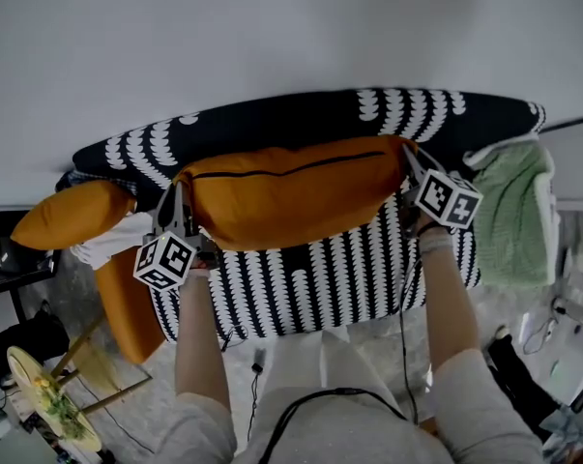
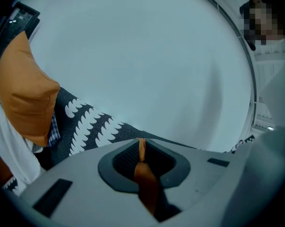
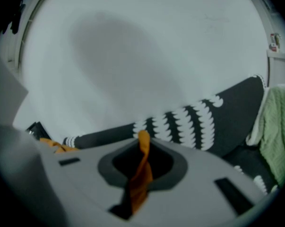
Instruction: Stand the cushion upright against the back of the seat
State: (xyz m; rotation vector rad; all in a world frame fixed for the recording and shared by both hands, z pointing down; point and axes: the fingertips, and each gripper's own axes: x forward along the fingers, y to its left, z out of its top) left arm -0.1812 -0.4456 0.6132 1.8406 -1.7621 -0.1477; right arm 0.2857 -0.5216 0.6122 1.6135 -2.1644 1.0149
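A long orange cushion [image 1: 291,193] with a dark zip line hangs level above the black-and-white patterned seat [image 1: 301,278], close to the seat's back [image 1: 301,114]. My left gripper [image 1: 180,201] is shut on the cushion's left corner, and a strip of orange fabric [image 2: 143,174] shows pinched between its jaws. My right gripper [image 1: 412,167] is shut on the right corner, with orange fabric [image 3: 141,171] pinched the same way. In both gripper views the patterned seat back [image 2: 92,122] [image 3: 199,122] stands ahead, with a pale wall behind it.
A second orange cushion [image 1: 69,216] lies at the seat's left end over white cloth [image 1: 107,245]. A green towel [image 1: 518,216] drapes over the right end. On the floor at the lower left are a wooden frame [image 1: 107,370] and a round plate-like thing [image 1: 49,399].
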